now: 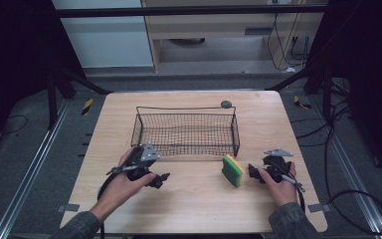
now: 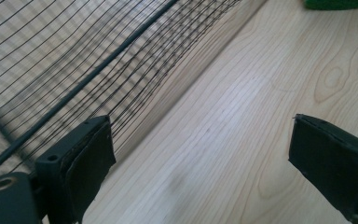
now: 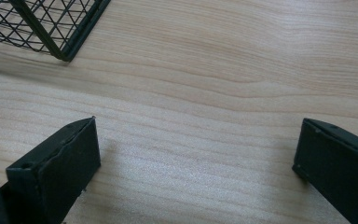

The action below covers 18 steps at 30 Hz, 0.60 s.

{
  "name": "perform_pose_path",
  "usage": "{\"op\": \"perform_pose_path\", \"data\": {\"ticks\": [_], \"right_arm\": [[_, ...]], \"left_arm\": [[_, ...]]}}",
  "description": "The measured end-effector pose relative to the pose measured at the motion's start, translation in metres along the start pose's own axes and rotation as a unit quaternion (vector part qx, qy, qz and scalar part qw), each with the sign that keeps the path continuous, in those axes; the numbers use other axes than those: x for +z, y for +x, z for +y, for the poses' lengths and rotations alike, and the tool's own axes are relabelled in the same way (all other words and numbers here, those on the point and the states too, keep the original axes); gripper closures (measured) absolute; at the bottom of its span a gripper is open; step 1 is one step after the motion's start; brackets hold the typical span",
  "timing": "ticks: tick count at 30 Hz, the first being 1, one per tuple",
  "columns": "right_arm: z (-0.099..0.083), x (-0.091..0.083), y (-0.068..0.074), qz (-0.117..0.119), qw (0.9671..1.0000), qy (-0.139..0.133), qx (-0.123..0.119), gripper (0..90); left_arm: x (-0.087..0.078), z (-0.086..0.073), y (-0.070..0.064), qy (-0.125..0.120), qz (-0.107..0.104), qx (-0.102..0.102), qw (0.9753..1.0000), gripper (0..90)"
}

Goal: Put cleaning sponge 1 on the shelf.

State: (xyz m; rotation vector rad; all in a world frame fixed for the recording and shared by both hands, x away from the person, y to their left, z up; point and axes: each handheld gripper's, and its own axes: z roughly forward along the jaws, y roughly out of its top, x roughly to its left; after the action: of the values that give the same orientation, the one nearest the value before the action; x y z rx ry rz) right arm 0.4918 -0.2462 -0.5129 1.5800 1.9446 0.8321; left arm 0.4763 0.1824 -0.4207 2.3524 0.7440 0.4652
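green-yellow sponge (image 1: pixel 233 171) on edge, beside basket (image 1: pixel 186 130)

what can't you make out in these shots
- Small dark round thing behind the basket, high view: too small to identify.
- Sponge, left gripper view: cut off by the top edge.
- Basket, right gripper view: only one corner, cut by the top edge.
- Floor beside the table, high view: too dark.

The basket (image 1: pixel 186 130) stood on the worktop (image 1: pixel 194 204), beyond both sets of jaws. The sponge (image 1: pixel 233 170) stood on edge just ahead of the right gripper's (image 1: pixel 253 172) jaws, before the basket's near right corner. The left gripper (image 1: pixel 162 179) lay beside the basket's near wall.
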Motion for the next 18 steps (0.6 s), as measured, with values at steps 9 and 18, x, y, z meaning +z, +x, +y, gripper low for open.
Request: {"op": "perform_pose_path", "data": {"ticks": [9,18], "right_arm": [[-0.001,-0.001,-0.001,0.004,1.0,0.0,-0.004,0.5],[-0.001,-0.001,-0.001,0.005,1.0,0.0,-0.006,0.5]], "left_arm": [[-0.038,-0.013,0.026,0.038,0.013,-0.018,0.999,5.5],[-0.056,-0.036,0.037,0.086,-0.002,-0.007,0.9963,8.0]]}}
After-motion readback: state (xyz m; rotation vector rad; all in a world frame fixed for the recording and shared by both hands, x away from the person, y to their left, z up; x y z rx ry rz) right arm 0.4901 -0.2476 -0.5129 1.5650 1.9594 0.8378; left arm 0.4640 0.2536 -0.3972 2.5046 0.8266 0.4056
